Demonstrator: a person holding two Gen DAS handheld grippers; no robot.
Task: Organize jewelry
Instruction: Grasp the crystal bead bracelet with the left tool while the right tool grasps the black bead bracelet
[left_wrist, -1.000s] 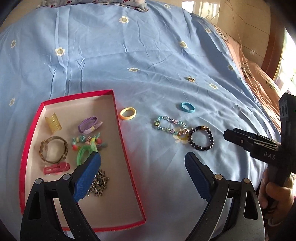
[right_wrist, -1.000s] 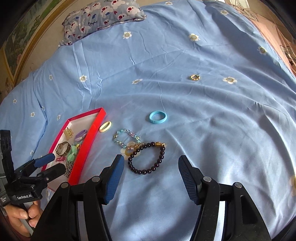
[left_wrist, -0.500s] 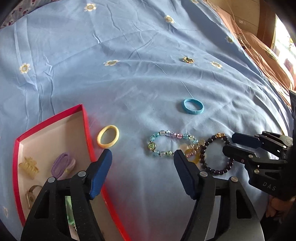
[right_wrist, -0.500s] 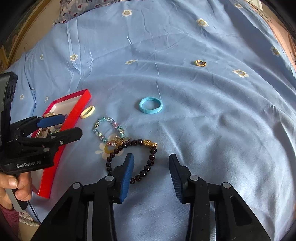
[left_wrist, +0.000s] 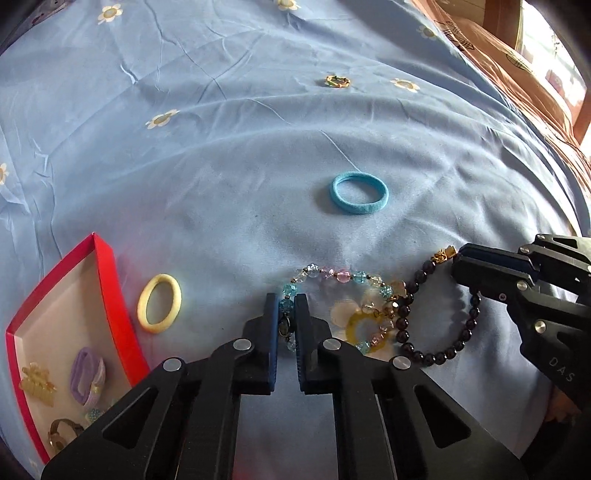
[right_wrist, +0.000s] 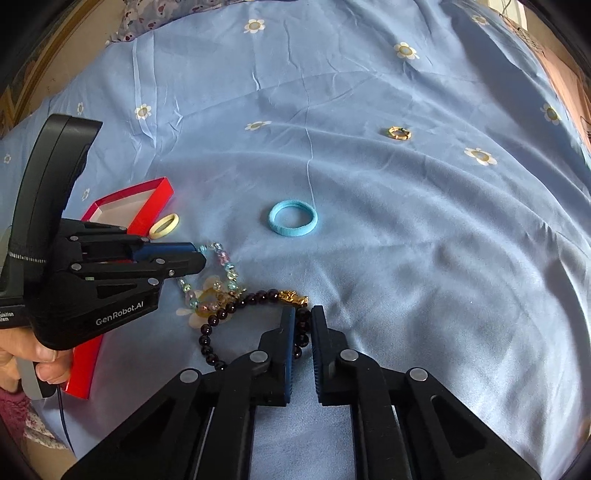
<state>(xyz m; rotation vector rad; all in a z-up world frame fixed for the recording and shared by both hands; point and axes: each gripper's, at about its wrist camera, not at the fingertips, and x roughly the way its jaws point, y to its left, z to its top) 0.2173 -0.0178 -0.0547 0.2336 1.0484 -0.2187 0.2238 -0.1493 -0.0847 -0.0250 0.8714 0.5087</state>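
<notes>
My left gripper (left_wrist: 286, 306) is shut on the left side of a pastel crystal bead bracelet (left_wrist: 334, 275) lying on the blue bedsheet. My right gripper (right_wrist: 303, 317) is shut on the right side of a dark bead bracelet (right_wrist: 255, 297) with a gold charm; the two bracelets overlap. In the left wrist view the right gripper (left_wrist: 460, 260) comes in from the right over the dark bracelet (left_wrist: 436, 350). A red tray (left_wrist: 107, 280) at lower left holds several hair clips and bands. A yellow ring band (left_wrist: 159, 303) lies just outside it.
A blue hair band (left_wrist: 359, 194) lies beyond the bracelets. A small gold ring (left_wrist: 337, 81) sits farther back. In the right wrist view the left gripper (right_wrist: 197, 258) and the tray (right_wrist: 155, 206) are at left. A patterned pillow (right_wrist: 177, 14) is at the far edge.
Both grippers moved forward and down to the bracelets and closed: the left onto the pastel bracelet, the right onto the dark bead bracelet.
</notes>
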